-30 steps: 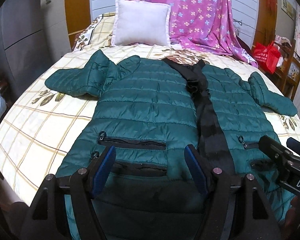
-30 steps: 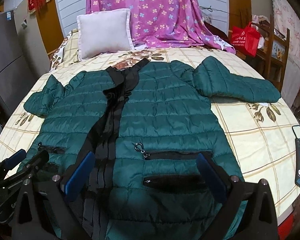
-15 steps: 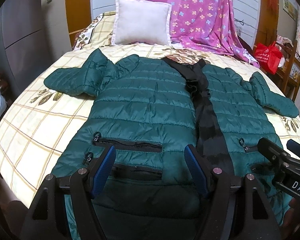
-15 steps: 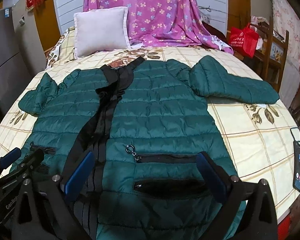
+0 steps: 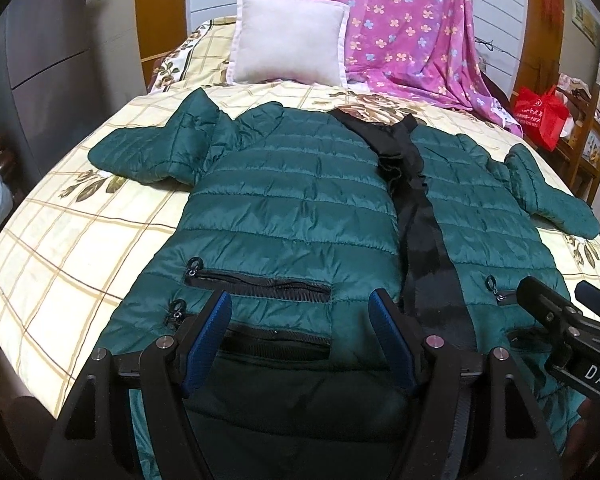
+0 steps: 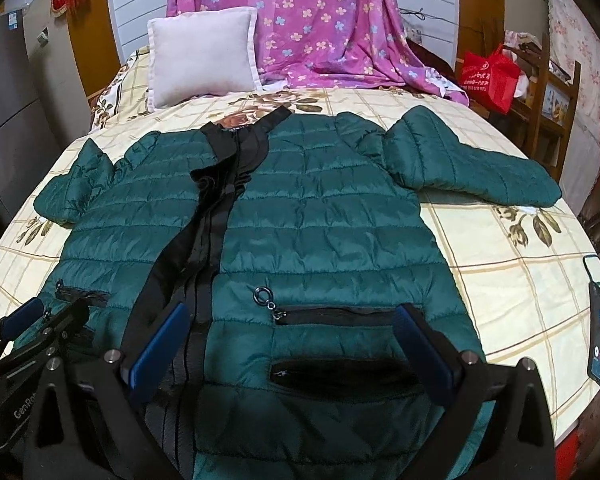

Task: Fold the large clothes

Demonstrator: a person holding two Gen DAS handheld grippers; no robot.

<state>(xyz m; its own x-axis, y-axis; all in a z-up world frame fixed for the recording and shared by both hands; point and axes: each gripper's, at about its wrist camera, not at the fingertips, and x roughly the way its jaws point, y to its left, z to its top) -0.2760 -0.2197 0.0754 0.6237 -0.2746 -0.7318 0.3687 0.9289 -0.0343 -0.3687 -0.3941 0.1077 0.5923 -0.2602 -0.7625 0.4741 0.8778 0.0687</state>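
Green quilted puffer jacket (image 5: 292, 208) lies front-up across the bed (image 5: 72, 240), hem at the near edge, collar toward the pillow (image 5: 288, 38). Above the hem, the left gripper (image 5: 300, 338) and right gripper (image 6: 292, 350) hover, fingers spread wide, holding nothing.

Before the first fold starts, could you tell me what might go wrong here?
1. The jacket is puffy and shiny, so the open right gripper or left gripper may slip off a pinch at the hem.
2. The front lies open, so its panels could shift.
3. The phone sits near the bed's edge; dragged fabric might knock it off.
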